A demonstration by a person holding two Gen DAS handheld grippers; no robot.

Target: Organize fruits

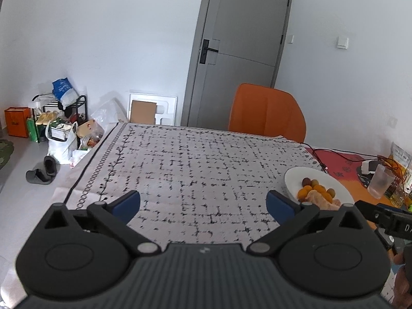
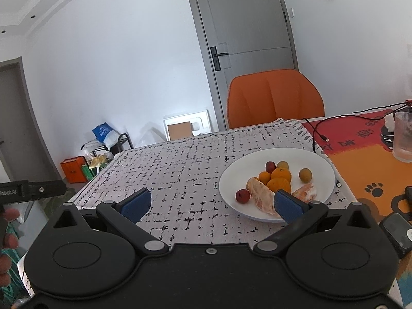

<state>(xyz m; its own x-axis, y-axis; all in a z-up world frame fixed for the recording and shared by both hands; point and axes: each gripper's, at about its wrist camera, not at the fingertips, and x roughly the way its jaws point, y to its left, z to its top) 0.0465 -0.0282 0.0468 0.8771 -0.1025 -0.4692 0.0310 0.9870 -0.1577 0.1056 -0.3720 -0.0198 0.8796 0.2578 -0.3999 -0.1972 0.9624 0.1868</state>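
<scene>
Right gripper (image 2: 210, 203) jaws spread wide, holding nothing, just short of white plate (image 2: 319, 159). Left gripper (image 1: 203, 206) likewise released over patterned tablecloth (image 1: 195, 159). Plate holds peeled pomelo wedge (image 2: 260, 195), long axis running near-right to far-left, second wedge (image 2: 306, 192), red jujube (image 2: 242, 195), oranges (image 2: 280, 180), small yellowish fruits. Glass cup (image 2: 403, 139) farther right.

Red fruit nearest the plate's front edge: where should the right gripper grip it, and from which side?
Grip the red fruit across its round middle, coming from above and the left; the peeled segment crowds its right side. The right gripper is open, above the cloth.
</scene>
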